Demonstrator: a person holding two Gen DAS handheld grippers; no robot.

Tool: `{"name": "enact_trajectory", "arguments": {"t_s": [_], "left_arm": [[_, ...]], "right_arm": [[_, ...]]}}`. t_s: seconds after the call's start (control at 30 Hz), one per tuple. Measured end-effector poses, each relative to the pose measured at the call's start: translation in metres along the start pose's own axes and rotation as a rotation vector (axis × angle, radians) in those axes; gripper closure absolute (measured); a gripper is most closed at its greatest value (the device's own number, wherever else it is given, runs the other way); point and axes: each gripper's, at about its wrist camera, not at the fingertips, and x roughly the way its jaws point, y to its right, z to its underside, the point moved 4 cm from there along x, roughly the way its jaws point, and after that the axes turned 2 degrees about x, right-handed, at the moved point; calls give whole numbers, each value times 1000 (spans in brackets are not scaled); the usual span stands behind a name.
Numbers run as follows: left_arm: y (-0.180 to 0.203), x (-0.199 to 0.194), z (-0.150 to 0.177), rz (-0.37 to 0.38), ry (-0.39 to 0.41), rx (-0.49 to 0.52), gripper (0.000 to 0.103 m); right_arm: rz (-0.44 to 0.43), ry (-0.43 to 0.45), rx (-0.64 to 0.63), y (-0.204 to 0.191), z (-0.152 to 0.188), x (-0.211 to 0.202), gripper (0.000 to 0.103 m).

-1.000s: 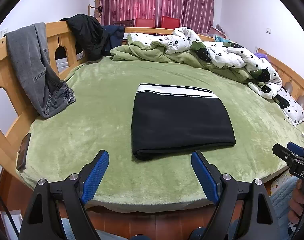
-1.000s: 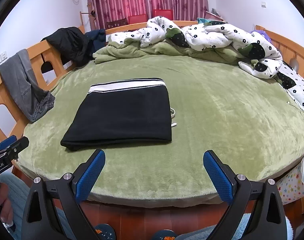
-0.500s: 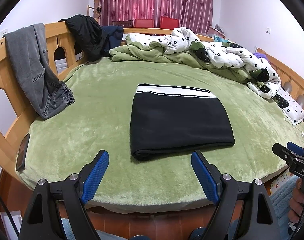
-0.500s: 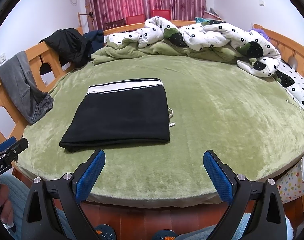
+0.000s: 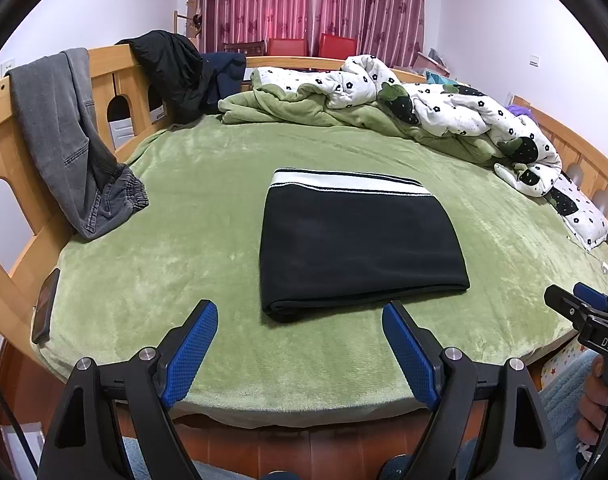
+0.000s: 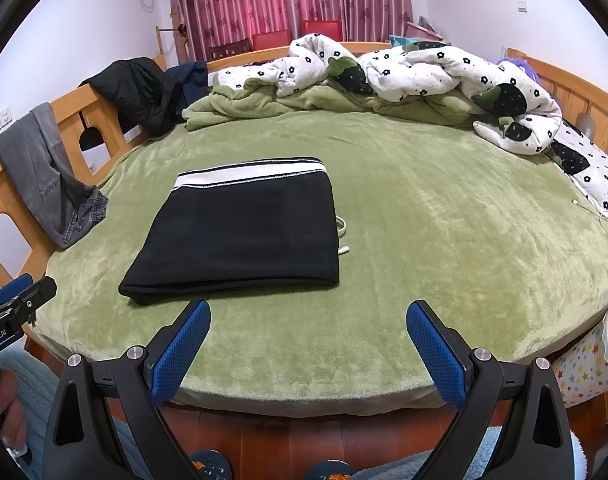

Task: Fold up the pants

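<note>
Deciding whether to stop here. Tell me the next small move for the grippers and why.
Probably no further fold: keep both away. The black pants already lie as a compact rectangle on the green blanket, striped waistband on the far edge, while the left gripper and right gripper hover open at the near bed edge, touching nothing.

The pants (image 6: 240,236) hide most of a cord (image 6: 341,227) (white).
</note>
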Motion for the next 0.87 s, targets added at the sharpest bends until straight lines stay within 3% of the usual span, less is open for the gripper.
{"name": "enact_trajectory", "arguments": {"t_s": [0.87], "left_arm": [[2, 7, -2, -38, 7, 10, 20]], "right_arm": [[-10, 1, 5, -11, 1, 8, 6]]}}
